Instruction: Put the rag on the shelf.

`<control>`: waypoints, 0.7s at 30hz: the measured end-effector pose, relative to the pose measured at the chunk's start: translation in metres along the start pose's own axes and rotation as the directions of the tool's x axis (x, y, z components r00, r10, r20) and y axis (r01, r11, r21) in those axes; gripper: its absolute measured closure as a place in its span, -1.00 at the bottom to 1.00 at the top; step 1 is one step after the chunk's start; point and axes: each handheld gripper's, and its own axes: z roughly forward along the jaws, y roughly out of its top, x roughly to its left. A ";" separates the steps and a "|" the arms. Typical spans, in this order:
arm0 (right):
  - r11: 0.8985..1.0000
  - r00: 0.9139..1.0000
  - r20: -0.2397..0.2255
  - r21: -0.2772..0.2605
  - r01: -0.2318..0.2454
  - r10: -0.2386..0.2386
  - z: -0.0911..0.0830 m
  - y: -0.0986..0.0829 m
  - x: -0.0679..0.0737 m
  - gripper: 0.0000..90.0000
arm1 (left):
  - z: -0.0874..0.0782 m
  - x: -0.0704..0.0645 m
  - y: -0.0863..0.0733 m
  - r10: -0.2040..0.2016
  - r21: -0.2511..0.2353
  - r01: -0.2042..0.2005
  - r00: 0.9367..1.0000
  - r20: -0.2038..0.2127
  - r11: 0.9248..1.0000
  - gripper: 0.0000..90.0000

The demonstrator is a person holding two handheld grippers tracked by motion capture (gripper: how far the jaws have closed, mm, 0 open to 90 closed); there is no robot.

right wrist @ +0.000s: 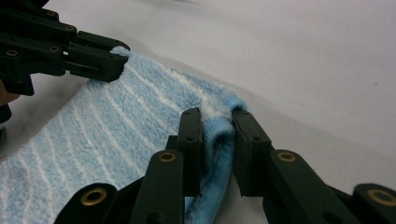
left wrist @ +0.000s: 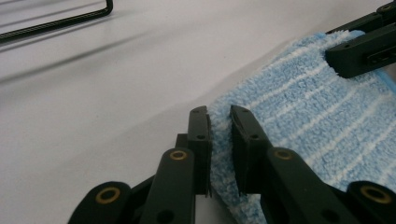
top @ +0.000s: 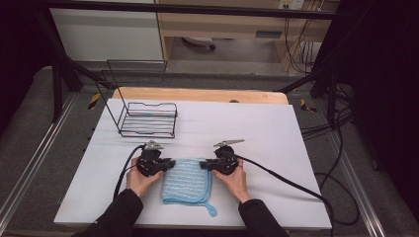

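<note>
A white table (top: 276, 138) stands on grey floor (top: 29, 143), framed by black metal bars (top: 188, 9). Behind it sit a wooden shelf unit (top: 222, 24) and hanging cables (top: 296, 44).

This looks like a lab or test room set up for recording, not a home. The table (top: 276, 148) is a wooden top covered by a plain white sheet and stands inside a frame of black metal bars (top: 197, 9), with aluminium rails (top: 29, 168) along the floor at its left and right edges. Black cables (top: 341, 148) trail over the grey carpet past the right edge, and more hang by the light wooden cabinet (top: 222, 24) behind the far edge. Yellow-black hazard tape (top: 94, 100) marks spots near the far corners.
</note>
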 end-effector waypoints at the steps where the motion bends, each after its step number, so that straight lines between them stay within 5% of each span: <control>1: 1.000 1.000 0.000 -0.003 0.000 0.000 0.000 0.000 0.000 0.69 | 0.000 0.000 0.000 -0.003 -0.001 0.003 1.000 0.004 1.000 0.75; 21: 0.993 0.999 -0.037 -0.113 0.033 -0.037 -0.024 0.005 0.014 0.74 | -0.036 0.000 0.003 0.004 -0.122 0.004 0.998 0.065 0.993 0.77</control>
